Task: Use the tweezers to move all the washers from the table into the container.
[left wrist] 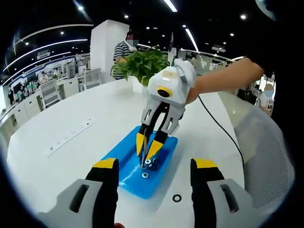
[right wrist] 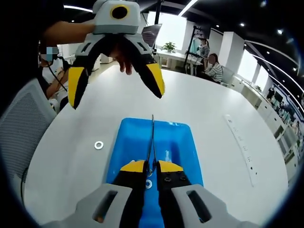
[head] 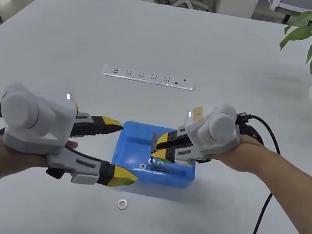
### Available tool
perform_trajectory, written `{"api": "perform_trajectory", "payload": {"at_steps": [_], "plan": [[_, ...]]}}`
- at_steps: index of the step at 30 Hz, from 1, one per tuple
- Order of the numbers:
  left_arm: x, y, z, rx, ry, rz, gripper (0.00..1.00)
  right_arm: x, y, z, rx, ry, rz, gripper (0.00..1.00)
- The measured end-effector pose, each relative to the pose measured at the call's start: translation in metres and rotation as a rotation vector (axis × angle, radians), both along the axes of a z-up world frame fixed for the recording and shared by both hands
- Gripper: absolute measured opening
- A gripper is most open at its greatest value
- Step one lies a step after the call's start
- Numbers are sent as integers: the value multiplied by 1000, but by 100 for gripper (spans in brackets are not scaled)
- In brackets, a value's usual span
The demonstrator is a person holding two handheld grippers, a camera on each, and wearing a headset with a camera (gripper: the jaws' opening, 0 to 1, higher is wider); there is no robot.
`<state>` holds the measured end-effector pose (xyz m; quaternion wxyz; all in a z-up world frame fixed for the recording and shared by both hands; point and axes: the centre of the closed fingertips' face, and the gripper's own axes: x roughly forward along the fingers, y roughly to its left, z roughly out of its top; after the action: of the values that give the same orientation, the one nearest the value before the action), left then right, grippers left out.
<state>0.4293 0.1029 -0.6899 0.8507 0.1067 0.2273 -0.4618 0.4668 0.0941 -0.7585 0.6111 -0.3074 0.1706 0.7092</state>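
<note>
The right claw [right wrist: 151,166] is squeezed tight on the tweezers [right wrist: 152,137], whose tips point down into the blue container [right wrist: 183,142]. The left claw [head: 119,149] is wide and holds nothing. One washer [head: 122,203] lies on the worktop [head: 202,56] just beside the container. It is best to go slowly and pinch its rim.

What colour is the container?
Bright blue; the shallow rectangular container shows best in the right gripper view.

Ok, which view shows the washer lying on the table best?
The right gripper view: the washer lies clear on bare table, beside the blue container. The head view shows it smaller, just off the container. The left gripper view shows it as a small dark ring beside the container's near corner.
</note>
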Motion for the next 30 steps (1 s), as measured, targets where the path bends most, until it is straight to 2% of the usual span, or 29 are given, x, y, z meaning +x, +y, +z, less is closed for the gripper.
{"api": "perform_trajectory", "payload": {"at_steps": [3,9,12,22,30], "plan": [[9,-2,-5,33,-11,-19,54,0,0,-2,2,0,5,9],[21,-9,-10,56,-32,-41,35,1,2,-2,12,10,5,9],[27,-12,-11,63,-41,-52,29,0,2,-2,13,10,7,9],[31,-26,-7,66,-93,-125,12,-1,2,-2,6,0,29,9],[32,-30,-9,81,-108,-155,7,-3,2,-2,0,-11,47,10]]}}
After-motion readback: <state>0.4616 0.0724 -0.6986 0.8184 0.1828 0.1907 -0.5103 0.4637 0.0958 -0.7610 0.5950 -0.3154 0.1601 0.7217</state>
